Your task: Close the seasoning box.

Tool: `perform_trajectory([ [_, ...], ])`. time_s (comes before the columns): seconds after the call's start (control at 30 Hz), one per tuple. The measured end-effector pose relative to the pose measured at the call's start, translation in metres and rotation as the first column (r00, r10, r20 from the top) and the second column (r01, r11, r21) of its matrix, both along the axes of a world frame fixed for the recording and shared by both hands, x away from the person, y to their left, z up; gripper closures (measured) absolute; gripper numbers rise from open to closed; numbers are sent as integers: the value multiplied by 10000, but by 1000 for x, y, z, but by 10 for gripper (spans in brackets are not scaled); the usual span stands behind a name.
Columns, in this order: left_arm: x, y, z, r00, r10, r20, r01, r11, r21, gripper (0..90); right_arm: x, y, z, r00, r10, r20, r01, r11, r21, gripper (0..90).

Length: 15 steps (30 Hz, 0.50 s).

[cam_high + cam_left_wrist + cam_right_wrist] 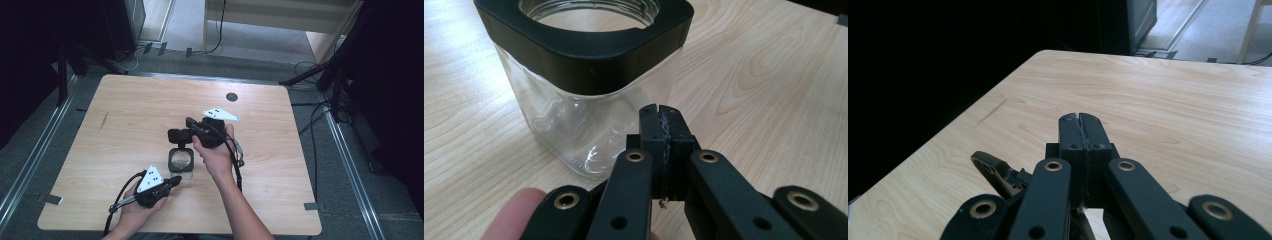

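Left gripper (pixel 659 112): jaws clenched, empty, just beside glass jar (pixel 589 100) on table (pixel 774 75). Right gripper (pixel 1080 122): jaws clenched, empty, above table.

Lab: floor rails (pixel 30 160), tripod legs (pixel 320 75), cables (pixel 310 107).

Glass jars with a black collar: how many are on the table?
1. The clear square glass jar with a black collar stands mid-table, between the two grippers.
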<state>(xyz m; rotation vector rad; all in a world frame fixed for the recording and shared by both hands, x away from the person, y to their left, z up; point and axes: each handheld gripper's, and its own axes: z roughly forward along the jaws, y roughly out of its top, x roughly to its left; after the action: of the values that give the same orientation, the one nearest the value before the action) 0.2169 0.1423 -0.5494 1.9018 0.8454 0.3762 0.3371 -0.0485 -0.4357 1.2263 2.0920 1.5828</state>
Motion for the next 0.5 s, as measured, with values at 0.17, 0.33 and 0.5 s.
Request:
perform_trajectory([
  [0.17,2,2,0,9999,-69,-81,67,9996,-256,900,-15,-4,-2,9998,142,108,-143,9998,137,900],
  [0.33,4,5,0,9997,-4,-238,-10,9984,-565,900,-42,-6,-10,9963,638,571,-609,9969,-504,900],
  [0.5,5,6,-1,9994,106,-334,-126,9980,-614,900,-68,-8,-32,9948,959,349,-908,9878,-1264,900],
])
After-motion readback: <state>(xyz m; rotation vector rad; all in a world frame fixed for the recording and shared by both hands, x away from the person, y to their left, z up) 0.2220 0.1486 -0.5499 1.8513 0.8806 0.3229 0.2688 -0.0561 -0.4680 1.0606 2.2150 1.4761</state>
